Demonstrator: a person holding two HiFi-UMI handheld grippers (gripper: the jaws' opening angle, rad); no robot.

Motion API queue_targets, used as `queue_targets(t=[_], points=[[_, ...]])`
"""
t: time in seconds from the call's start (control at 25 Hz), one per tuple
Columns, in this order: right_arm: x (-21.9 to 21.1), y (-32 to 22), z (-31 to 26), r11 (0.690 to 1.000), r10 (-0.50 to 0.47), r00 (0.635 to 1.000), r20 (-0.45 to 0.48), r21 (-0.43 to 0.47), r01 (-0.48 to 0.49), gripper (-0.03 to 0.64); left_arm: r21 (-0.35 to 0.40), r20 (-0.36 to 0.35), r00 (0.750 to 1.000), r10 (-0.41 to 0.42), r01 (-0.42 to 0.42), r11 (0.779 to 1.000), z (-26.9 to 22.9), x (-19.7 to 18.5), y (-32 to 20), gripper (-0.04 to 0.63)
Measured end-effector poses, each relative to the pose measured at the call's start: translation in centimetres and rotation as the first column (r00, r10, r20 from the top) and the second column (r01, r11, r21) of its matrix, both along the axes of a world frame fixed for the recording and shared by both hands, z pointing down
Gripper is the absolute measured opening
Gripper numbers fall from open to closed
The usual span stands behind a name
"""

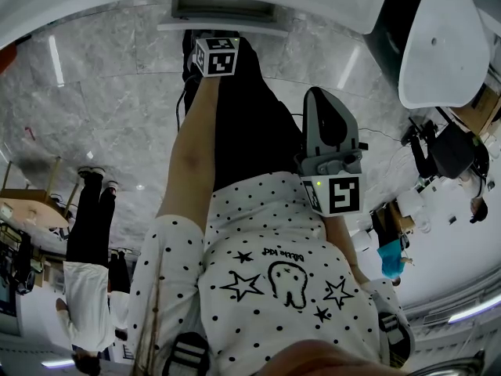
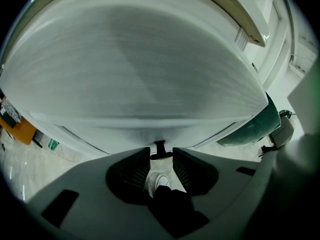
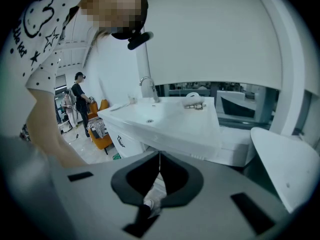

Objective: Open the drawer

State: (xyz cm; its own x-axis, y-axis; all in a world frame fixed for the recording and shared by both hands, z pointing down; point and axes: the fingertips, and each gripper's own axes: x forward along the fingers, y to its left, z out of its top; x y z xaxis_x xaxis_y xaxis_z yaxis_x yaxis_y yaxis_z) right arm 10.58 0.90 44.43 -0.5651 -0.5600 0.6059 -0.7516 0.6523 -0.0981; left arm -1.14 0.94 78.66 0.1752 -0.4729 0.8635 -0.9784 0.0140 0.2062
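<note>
Right gripper (image 3: 159, 159) sits closed and empty, your left gripper (image 2: 161, 156) pinches the black pull (image 2: 160, 148): draw straight back, no twisting.

**L hand-held gripper** (image 2: 161, 153): jaws a narrow gap apart, tips closed on small black handle (image 2: 160, 146), one tip at each end of it.

**L arm** (image 1: 192, 147): bare, stretched straight fwd away from body. Marker cube (image 1: 216, 56) sits at its far end.

**R hand-held gripper** (image 3: 159, 155): jaws together, tips touching, nothing btwn. Unit held close to torso (image 1: 274, 280), jaws pointing fwd, well short of L unit.
</note>
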Motion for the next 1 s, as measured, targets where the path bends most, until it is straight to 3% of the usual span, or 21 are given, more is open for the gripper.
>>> queue_targets(t=[1.0], points=[[-2.2,-0.3,-1.4,1.0,-0.029,0.998,0.061,0.004,0.029,0.015,-0.024,-0.035,0.999,-0.016,0.015,1.0,-3.1,-0.9,1.5,0.122]])
